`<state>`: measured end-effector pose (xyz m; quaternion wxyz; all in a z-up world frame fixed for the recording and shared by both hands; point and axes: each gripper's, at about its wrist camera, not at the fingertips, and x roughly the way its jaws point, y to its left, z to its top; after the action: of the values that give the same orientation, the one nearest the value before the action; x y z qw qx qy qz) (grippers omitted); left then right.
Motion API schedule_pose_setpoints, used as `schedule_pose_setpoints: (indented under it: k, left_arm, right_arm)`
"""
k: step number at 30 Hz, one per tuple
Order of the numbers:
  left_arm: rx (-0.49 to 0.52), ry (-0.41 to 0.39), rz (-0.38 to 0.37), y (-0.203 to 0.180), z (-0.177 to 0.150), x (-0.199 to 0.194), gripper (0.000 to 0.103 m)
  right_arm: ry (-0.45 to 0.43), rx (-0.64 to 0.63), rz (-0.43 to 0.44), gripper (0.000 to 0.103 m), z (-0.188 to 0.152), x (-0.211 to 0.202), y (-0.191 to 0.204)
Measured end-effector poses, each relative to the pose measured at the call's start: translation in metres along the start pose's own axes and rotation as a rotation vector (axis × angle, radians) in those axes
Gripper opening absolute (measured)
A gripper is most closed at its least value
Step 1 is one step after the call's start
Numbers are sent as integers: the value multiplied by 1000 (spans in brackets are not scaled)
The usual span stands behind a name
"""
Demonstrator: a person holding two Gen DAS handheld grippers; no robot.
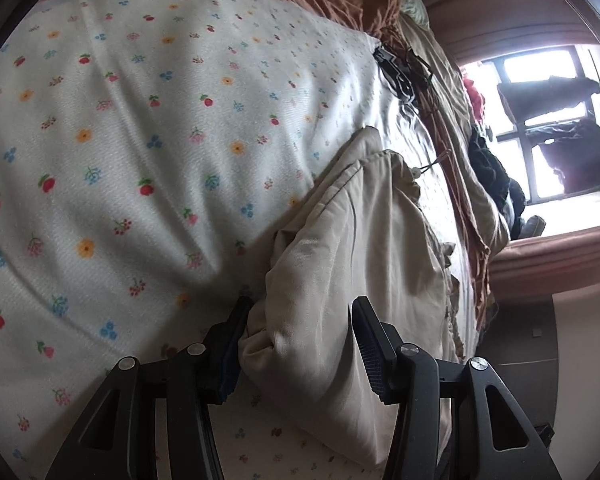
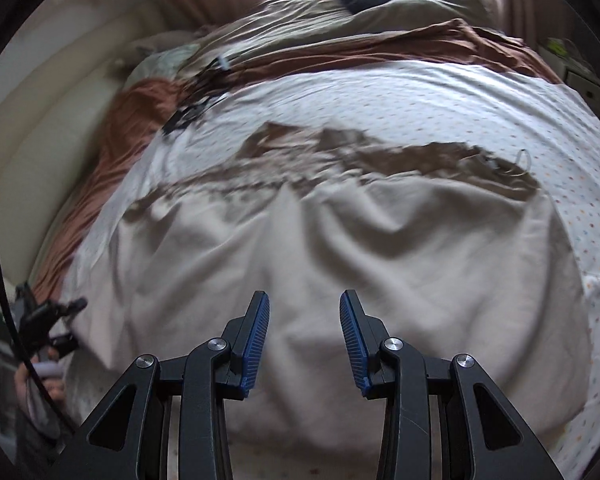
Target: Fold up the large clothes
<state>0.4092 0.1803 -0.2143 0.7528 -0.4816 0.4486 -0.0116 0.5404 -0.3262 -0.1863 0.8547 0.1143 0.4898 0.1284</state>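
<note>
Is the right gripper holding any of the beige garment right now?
No. The right gripper hangs above the beige garment with its jaws apart and no fabric between them.

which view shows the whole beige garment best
The right wrist view: the beige garment lies spread across the floral sheet, though blurred. The left wrist view shows only a bunched end of it between the left tongs.

Beige garment (image 2: pixel 340 240) on white flower-dotted sheet (image 1: pixel 140 120), rust-brown blanket (image 2: pixel 380 46)

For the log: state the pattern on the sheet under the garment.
White sheet with small coloured flowers; clearest in left wrist view.
</note>
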Motion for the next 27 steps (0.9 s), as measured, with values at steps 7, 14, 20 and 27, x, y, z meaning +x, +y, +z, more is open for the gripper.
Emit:
schedule_pose_setpoints:
  k: [7,14,20,27]
  left_arm:
    - [-23,63,-32,2,-9,4,52]
    - [-13,28,-1,3,-3,8,41]
    - [16,0,-3,-8,-5,3,20]
    - [28,-46,-32,-21,-11,-8,16]
  right_arm:
    - [97,-56,44,37,-34,9,45]
    - [209,-52,40,37,-65,41,62]
    - [216,-46,-25,25,-69,70,56]
    - [192,-28,-50,20,-46,94,46]
